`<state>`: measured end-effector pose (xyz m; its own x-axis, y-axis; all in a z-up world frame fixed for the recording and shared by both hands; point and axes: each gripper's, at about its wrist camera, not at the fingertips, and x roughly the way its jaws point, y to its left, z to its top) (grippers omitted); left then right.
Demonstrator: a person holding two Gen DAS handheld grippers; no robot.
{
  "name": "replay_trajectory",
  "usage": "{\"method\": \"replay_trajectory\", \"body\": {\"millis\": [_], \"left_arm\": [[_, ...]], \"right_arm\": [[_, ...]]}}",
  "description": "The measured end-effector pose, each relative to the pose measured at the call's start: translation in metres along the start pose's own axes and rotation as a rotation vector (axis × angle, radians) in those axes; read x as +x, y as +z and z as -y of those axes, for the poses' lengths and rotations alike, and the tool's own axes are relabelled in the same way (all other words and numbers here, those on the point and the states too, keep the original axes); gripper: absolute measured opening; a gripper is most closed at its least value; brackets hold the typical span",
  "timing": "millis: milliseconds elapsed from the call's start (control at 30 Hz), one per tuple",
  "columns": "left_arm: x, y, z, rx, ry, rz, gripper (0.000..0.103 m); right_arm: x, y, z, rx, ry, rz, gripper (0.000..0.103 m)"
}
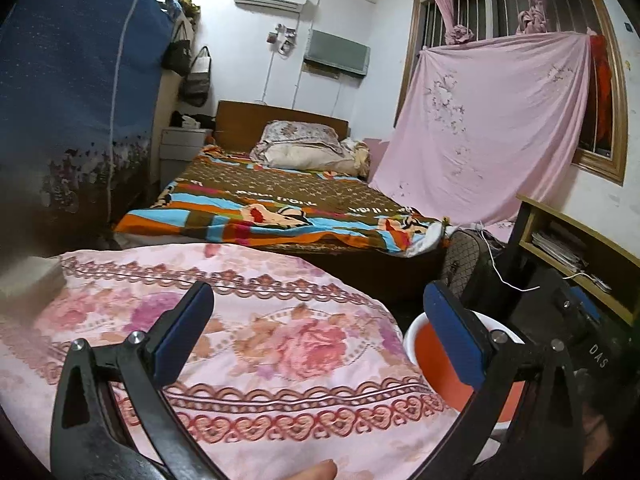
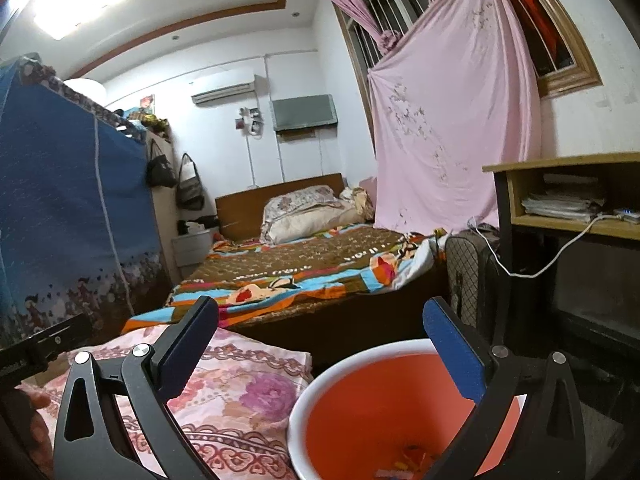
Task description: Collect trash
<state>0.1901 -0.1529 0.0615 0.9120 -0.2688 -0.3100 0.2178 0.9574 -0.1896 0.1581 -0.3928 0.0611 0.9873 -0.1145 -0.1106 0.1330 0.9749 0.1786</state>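
Note:
An orange bin with a white rim [image 2: 384,400] stands low in the right wrist view, with a few small scraps of trash [image 2: 412,456] on its bottom. My right gripper [image 2: 320,312] hangs above the bin's near side, open and empty. In the left wrist view the same bin [image 1: 436,360] shows partly behind the right finger. My left gripper [image 1: 320,300] is open and empty over a pink floral cloth [image 1: 260,340]. No loose trash shows on the cloth. A person's fingertip [image 1: 320,472] peeks in at the bottom edge.
A bed with a colourful blanket [image 2: 304,268] lies behind the cloth. To the left stands a blue fabric wardrobe [image 2: 60,200]. At the right are a wooden desk with a shelf [image 2: 568,200], a dark quilted bag [image 2: 468,280] and a white cable [image 2: 540,268].

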Motion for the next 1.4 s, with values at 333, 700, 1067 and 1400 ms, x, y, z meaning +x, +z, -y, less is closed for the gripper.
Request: {"method": "replay_trajectory", "body": {"millis": [333,700,1067,1400], "left_arm": [[-0.032,-0.005,-0.030,-0.024,0.050,0.036,0.091],[-0.066,-0.016,-0.058,-0.035,0.106,0.051,0.092],[-0.102,-0.031,-0.077,-0.011,0.156,0.080,0.092],[-0.125,-0.047,-0.094,-0.002,0.195,0.096,0.092]], "right_arm": [[-0.025,-0.003,-0.030,-0.059,0.055,0.045,0.103],[-0.052,-0.011,-0.055,-0.111,0.094,0.064,0.103],[-0.084,-0.024,-0.082,-0.146,0.134,0.091,0.103],[-0.112,-0.041,-0.099,-0.171,0.139,0.117,0.103]]}}
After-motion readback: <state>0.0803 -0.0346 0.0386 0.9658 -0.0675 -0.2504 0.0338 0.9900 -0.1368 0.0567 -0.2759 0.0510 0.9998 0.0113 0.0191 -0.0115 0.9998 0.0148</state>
